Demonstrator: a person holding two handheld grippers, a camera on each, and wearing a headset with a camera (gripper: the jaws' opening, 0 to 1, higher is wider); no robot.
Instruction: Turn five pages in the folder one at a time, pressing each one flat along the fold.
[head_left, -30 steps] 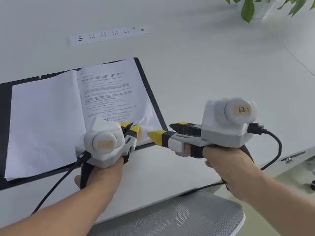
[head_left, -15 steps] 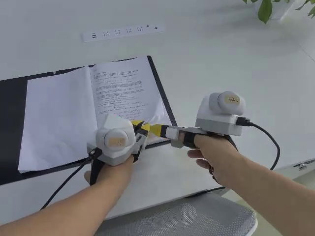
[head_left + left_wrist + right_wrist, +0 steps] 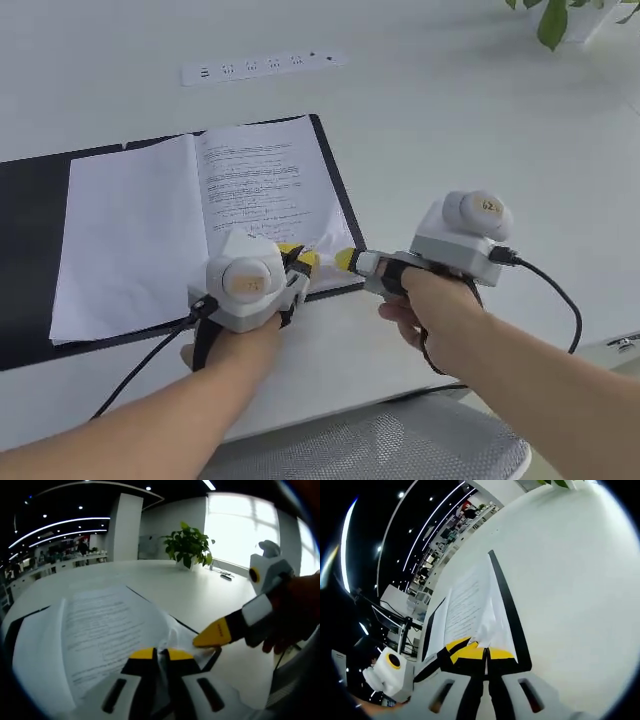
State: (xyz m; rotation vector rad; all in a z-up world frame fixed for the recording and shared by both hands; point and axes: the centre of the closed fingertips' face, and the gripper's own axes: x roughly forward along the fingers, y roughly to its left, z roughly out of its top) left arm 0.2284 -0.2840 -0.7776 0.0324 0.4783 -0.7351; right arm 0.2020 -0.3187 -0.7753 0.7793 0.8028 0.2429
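so the left gripper (image 3: 162,654) has its fingers (image 3: 142,655) pinched shut on the curled bottom corner of the right page (image 3: 255,185) in the folder (image 3: 30,200), and the right gripper (image 3: 345,258) is closed up too, touching that corner

A broad white counter (image 3: 450,120) is stretching across the head view, and a white power strip (image 3: 264,66) is lying flat on it near its far edge. A leafy green plant (image 3: 552,18) is standing at the far right corner, with a bright window (image 3: 240,527) glowing behind it in the left gripper view. A grey mesh chair (image 3: 400,440) is sitting just below the counter's near edge. Ceiling lights (image 3: 60,522) are shining over the office beyond.
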